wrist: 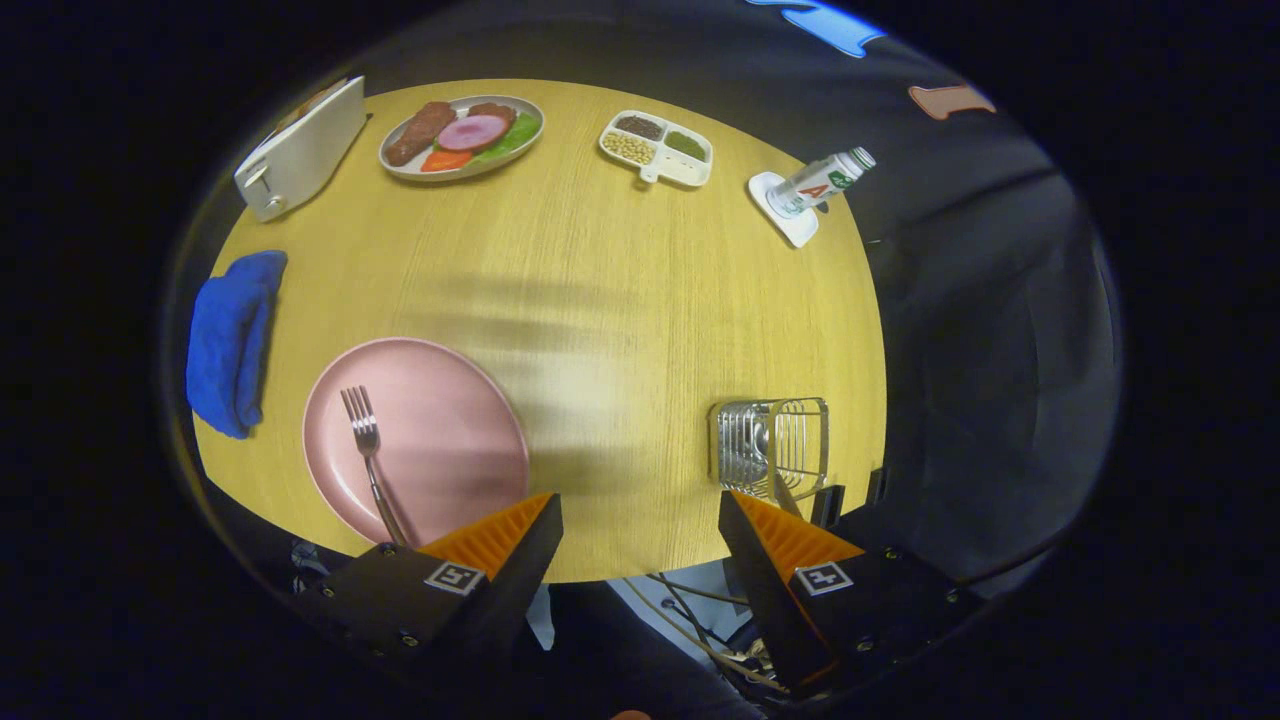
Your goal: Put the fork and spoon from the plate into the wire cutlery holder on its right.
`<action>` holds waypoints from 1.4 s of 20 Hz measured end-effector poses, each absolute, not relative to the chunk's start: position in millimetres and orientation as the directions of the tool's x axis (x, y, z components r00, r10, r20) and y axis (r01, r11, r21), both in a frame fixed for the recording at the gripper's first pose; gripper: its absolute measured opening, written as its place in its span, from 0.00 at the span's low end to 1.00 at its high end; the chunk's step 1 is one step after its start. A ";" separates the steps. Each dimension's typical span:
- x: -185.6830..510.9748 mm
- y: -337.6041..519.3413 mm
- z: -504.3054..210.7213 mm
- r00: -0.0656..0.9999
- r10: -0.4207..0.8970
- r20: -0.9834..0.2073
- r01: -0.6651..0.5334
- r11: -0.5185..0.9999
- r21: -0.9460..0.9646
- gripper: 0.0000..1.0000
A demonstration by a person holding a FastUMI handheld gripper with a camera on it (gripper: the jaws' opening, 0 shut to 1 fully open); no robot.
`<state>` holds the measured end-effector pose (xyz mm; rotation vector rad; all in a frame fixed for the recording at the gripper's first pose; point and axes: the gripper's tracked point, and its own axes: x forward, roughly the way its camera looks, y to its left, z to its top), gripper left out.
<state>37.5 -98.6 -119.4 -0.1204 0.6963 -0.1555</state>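
1. The gripper (640, 520) hangs above the near rim of the round pale-wood table (600, 300), its fingers spread wide with nothing between them.
2. The steel fork (368, 455) lies on the round pink plate (440, 420), at about ten o'clock from the fingers, tines pointing away and its handle running under the left finger.
3. The square chrome wire cutlery holder (770, 445) stands at about one o'clock, just ahead of the right finger. Something shiny sits inside it, probably the spoon, though I cannot tell for certain. No spoon lies on the plate, so the fork looks to be the remaining job.
4. Risks, as I judge them: the thin fork lies flat on a smooth plate, so the fingers may skid off it or nudge the plate; dropped at a tilt, it may catch the holder's wires or tip the holder.
5. Nothing stands between plate and holder. A folded blue cloth (232, 340) lies at nine o'clock of the plate. Far across the table are a white toaster (300, 150), an oval dish of toy food (462, 135), a divided white tray (657, 147) and a leaning white bottle (822, 180) on a coaster.
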 end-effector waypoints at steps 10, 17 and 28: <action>41.8 -20.5 -139.0 0.762 -0.094 -0.641 -0.055 0.976 -0.208 0.97; 51.1 23.0 -165.0 0.740 -0.015 -0.672 -0.150 0.971 -0.186 0.97; 73.6 64.9 -194.6 0.712 0.075 -0.698 -0.232 0.964 -0.133 0.96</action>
